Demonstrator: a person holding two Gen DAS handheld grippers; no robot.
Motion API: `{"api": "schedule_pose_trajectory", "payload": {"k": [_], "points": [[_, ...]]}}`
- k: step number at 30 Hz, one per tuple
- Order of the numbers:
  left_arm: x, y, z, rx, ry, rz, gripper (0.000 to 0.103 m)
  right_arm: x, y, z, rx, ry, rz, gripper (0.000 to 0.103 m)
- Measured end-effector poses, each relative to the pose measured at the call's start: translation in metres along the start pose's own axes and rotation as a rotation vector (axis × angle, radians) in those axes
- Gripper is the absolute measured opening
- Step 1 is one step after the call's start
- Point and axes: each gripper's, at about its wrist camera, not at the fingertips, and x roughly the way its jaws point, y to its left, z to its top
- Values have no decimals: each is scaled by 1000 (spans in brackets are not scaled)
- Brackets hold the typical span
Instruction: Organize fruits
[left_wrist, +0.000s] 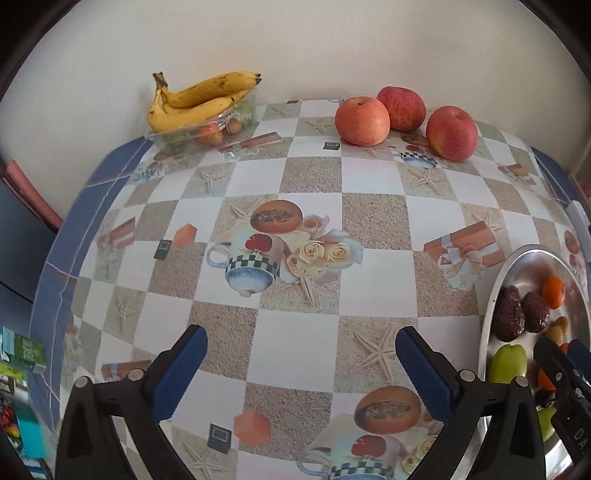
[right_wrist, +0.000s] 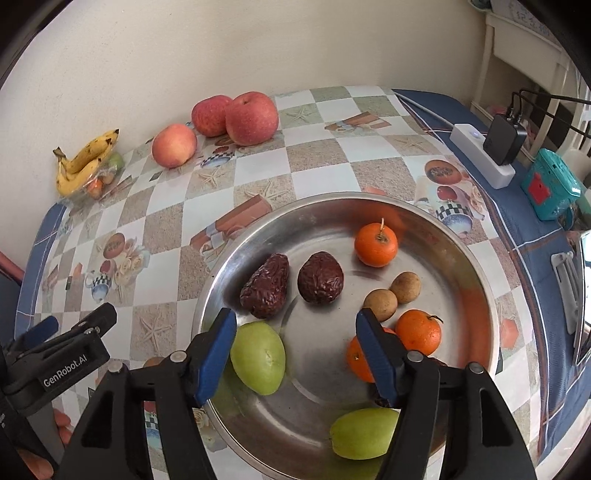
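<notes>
A steel bowl (right_wrist: 476, 280) holds two wrinkled dark red dates (right_wrist: 266, 286), three tangerines (right_wrist: 376, 243), two small brown longans (right_wrist: 405, 287) and two green fruits (right_wrist: 258, 356). My right gripper (right_wrist: 295, 314) hovers open over the bowl; one green fruit lies just by its left finger, untouched. My left gripper (left_wrist: 301, 332) stands wide open over bare tablecloth, left of the bowl (left_wrist: 496, 291). Three red apples (left_wrist: 362, 120) sit at the far edge. Bananas (left_wrist: 195, 98) rest on a clear plastic tub (left_wrist: 207, 131) of small fruit at the back left.
The wall runs close behind the apples and bananas. A white power strip (right_wrist: 480, 153) with a black adapter (right_wrist: 504, 138) and a teal box (right_wrist: 550, 188) lie on the table's right side. The table edge drops off on the left (left_wrist: 48, 280).
</notes>
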Motion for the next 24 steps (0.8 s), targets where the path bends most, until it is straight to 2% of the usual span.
{"api": "schedule_pose_trajectory", "payload": {"k": [2,11,14,22,24], "points": [[1,1,0,11,-6,3,103,1,3,-1,-7,-2,-10,100],[-4,2,-8,28,-80,13,103,6,14,-7,-56,-12,-44,101],[-5,5,-14,5,-65,41,103,5,15,-10,-47,-13,-38,101],[-22,14,-30,1,-61,-11,103,-8,17,-28,-35,-16,-25,101],[-26,17,-35,9,-48,4,103,-11,17,-34,-34,-12,-24,101]]}}
